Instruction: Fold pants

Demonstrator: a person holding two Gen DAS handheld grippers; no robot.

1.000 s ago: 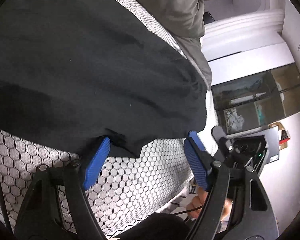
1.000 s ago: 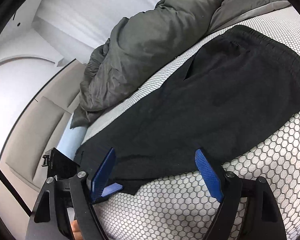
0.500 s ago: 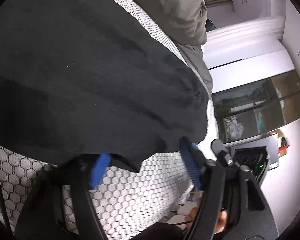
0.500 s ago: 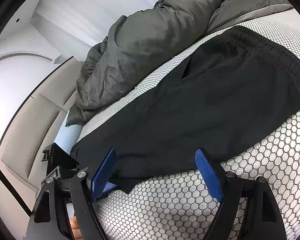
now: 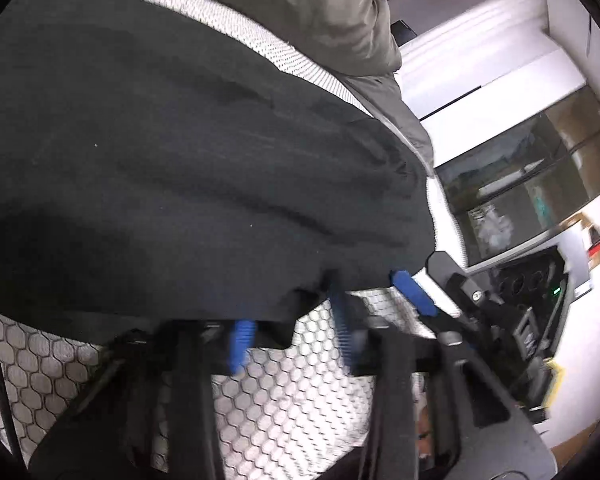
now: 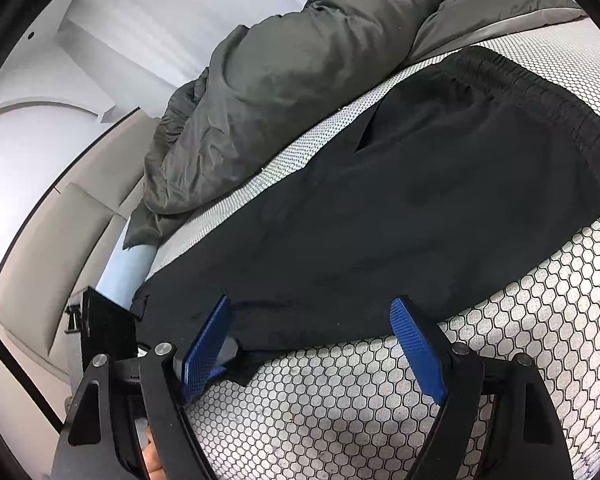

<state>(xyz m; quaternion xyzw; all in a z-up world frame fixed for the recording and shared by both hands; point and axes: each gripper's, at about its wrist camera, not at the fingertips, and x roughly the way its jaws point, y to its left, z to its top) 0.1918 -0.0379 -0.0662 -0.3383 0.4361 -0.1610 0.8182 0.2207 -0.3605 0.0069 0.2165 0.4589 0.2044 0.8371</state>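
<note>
Black pants [image 6: 400, 208] lie flat across a bed with a white honeycomb-patterned cover [image 6: 380, 392], waistband at the far right. They also fill the left wrist view [image 5: 180, 168]. My left gripper [image 5: 292, 332] is blurred, its blue pads closing on the pants' leg hem, which drapes over them. My right gripper [image 6: 312, 344] is open, its pads at the near edge of the pants; the other gripper's blue pad [image 5: 414, 292] shows beside the hem.
A rumpled grey duvet [image 6: 300, 92] lies along the far side of the bed. A padded beige headboard [image 6: 60, 240] is at the left. Past the bed's end stand a glass-front cabinet [image 5: 532, 184] and white walls.
My left gripper has moved forward onto the hem and its jaws have narrowed from wide open. My right gripper has edged slightly closer to the pants' edge and stays open.
</note>
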